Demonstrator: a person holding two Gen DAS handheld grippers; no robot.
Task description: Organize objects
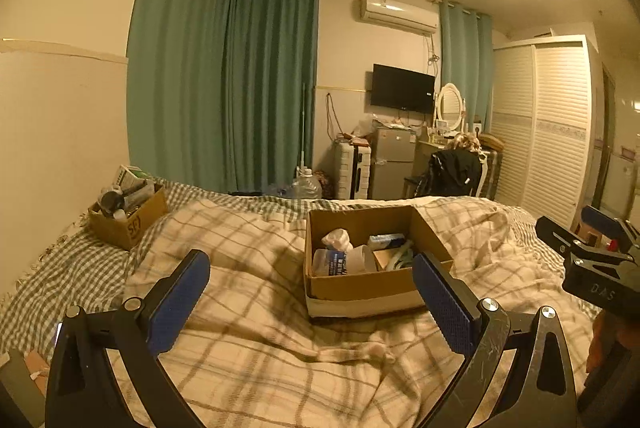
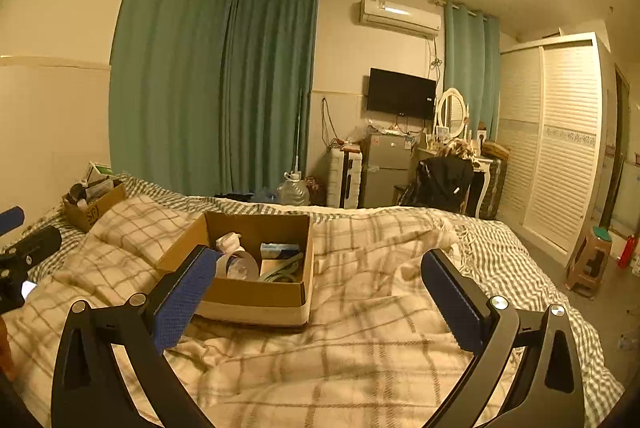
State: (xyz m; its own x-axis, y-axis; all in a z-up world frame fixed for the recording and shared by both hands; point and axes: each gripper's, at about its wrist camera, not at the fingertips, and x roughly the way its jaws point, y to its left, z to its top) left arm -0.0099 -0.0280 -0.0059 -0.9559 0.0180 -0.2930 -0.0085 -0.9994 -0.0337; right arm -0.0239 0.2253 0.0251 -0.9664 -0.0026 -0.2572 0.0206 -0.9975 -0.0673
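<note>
Both grippers hover above a bed covered by a plaid blanket (image 1: pixel 256 340), with nothing between their fingers. Left gripper (image 1: pixel 312 292): jaws spread wide apart, blue pads (image 1: pixel 176 304) facing inward, no contact with any object. Right gripper (image 2: pixel 316 292): jaws likewise wide apart and empty; in the left wrist view it also appears at the right edge (image 1: pixel 600 252).

An open cardboard box (image 1: pixel 360 288) rests on the blanket ahead of both tools. In the left wrist view the right finger overlaps the box's near right corner; in the right wrist view the left finger overlaps its near left corner. Actual contact cannot be confirmed. Box contents: a clear plastic container with a blue label (image 1: pixel 332 262), a white crumpled item (image 1: pixel 338 239), a blue pack (image 1: pixel 386 239) and a greenish coiled tube (image 1: pixel 402 256).

A second, smaller cardboard box (image 1: pixel 128 218), filled with assorted items, sits near the wall at the far left of the bed, well apart from both grippers.
</note>
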